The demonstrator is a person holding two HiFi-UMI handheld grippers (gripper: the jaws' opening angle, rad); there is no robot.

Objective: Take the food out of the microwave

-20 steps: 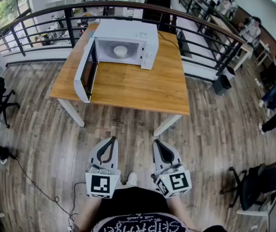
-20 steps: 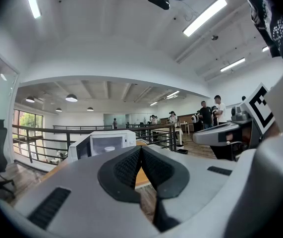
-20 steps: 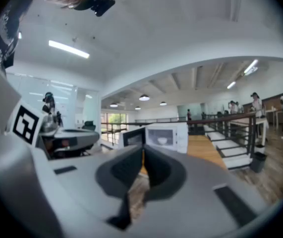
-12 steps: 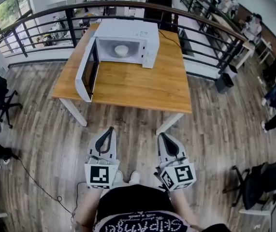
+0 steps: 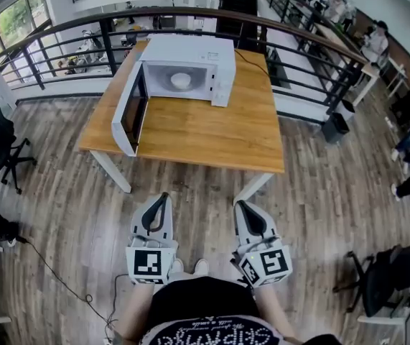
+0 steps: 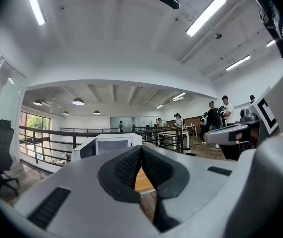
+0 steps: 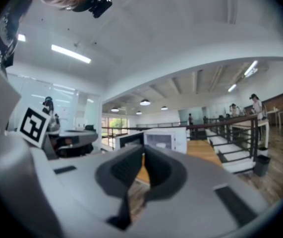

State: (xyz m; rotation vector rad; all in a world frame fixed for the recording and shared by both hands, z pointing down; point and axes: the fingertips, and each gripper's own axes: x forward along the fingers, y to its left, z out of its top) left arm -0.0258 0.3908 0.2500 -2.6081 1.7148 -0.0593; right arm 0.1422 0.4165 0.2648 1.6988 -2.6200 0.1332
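Food (image 5: 181, 81), a pale round thing, sits deep inside the microwave (image 5: 190, 50), whose door (image 5: 127, 118) stands swung open. Over the last moment the microwave has drawn only slightly nearer. The left gripper (image 5: 164, 197) and right gripper (image 5: 240, 205) are both pinched closed and empty, well short of the microwave, so I judge the approach barely begun

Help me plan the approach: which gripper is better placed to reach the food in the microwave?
Right, probably. Both grippers are shut, empty and short of the table. The microwave door stands open on the left of the cavity, crowding the left gripper; the right gripper has open table ahead toward the food.
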